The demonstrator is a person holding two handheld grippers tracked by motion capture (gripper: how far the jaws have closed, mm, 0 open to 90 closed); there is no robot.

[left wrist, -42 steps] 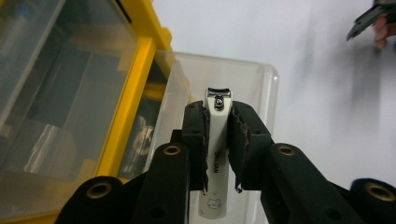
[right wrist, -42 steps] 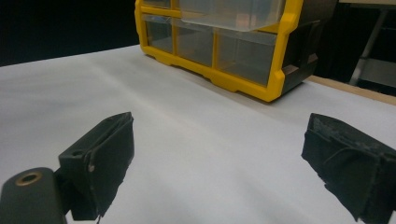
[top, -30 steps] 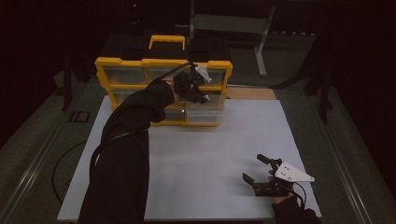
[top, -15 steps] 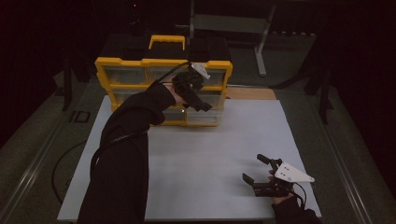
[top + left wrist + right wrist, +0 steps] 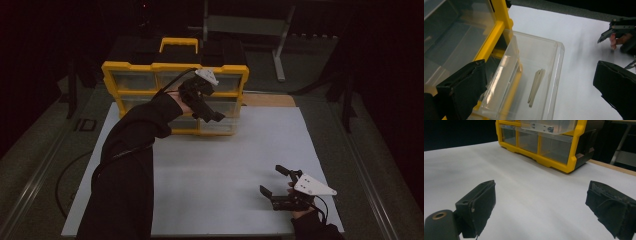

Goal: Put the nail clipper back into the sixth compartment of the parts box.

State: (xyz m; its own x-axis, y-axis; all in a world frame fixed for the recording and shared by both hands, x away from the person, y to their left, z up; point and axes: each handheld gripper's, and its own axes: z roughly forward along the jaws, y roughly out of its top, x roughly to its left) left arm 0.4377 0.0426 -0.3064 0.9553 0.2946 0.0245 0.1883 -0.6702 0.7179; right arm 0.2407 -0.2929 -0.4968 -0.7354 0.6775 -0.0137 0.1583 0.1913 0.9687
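The left gripper [image 5: 541, 82] is found wide open, its jaws having just opened, nothing between the pads. The pale sticks [image 5: 536, 86] lie directly below in the pulled-out clear drawer [image 5: 557, 62], long axis running away from it (right gripper [image 5: 281, 184] open, empty, well apart).

Yellow drawer cabinet [image 5: 176, 67] on white tbl [image 5: 225, 170]

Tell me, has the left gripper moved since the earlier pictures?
Yes, slightly. The left gripper has drifted toward the right end of the yellow drawer cabinet, and its jaws have just opened above the pulled-out clear drawer.
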